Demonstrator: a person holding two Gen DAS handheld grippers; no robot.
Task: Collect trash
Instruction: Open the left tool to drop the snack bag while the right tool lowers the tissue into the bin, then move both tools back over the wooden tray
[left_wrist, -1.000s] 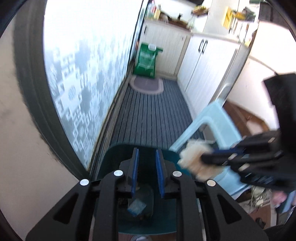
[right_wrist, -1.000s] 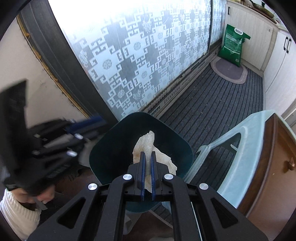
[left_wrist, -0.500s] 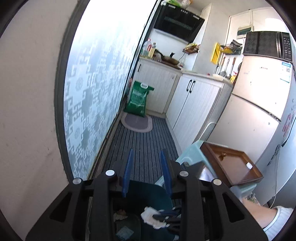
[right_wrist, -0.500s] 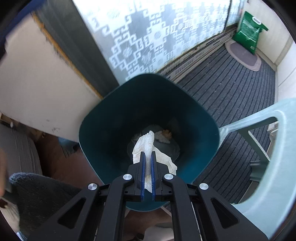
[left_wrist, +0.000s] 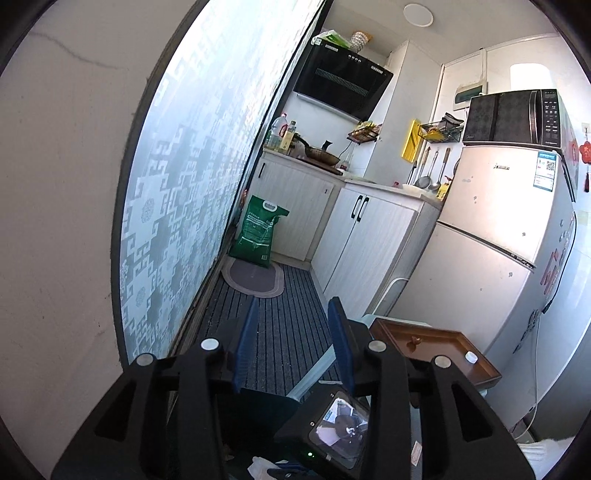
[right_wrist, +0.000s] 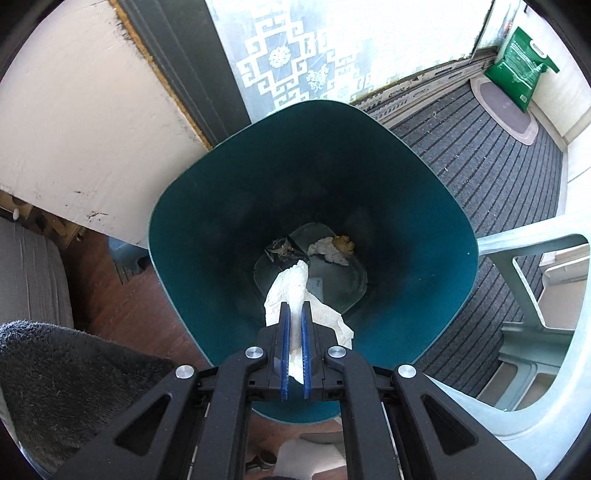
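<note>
In the right wrist view my right gripper (right_wrist: 294, 308) is shut on a crumpled white paper towel (right_wrist: 291, 290) and holds it over the open mouth of a dark teal trash bin (right_wrist: 436, 206). At the bin's bottom lie a soiled white wad (right_wrist: 332, 249) and a dark scrap (right_wrist: 280, 251). In the left wrist view my left gripper (left_wrist: 293, 314) is open and empty, raised and pointing down the kitchen aisle. The bin's edge (left_wrist: 266, 400) and the back of the right gripper (left_wrist: 332, 424) show low between its fingers.
A pale blue plastic chair (right_wrist: 535, 288) stands right of the bin, with a brown wooden tray (left_wrist: 436, 345) on it. A frosted patterned sliding door (left_wrist: 177, 192), a striped floor mat (left_wrist: 273, 339), a green sack (left_wrist: 258, 230), cabinets (left_wrist: 365, 236) and a fridge (left_wrist: 498, 258) surround the aisle. A grey fuzzy cushion (right_wrist: 66, 373) lies at left.
My right gripper has moved forward over the bin and lower toward its mouth, still holding the towel. My left gripper has lifted and tilted up away from the bin and opened wider.
</note>
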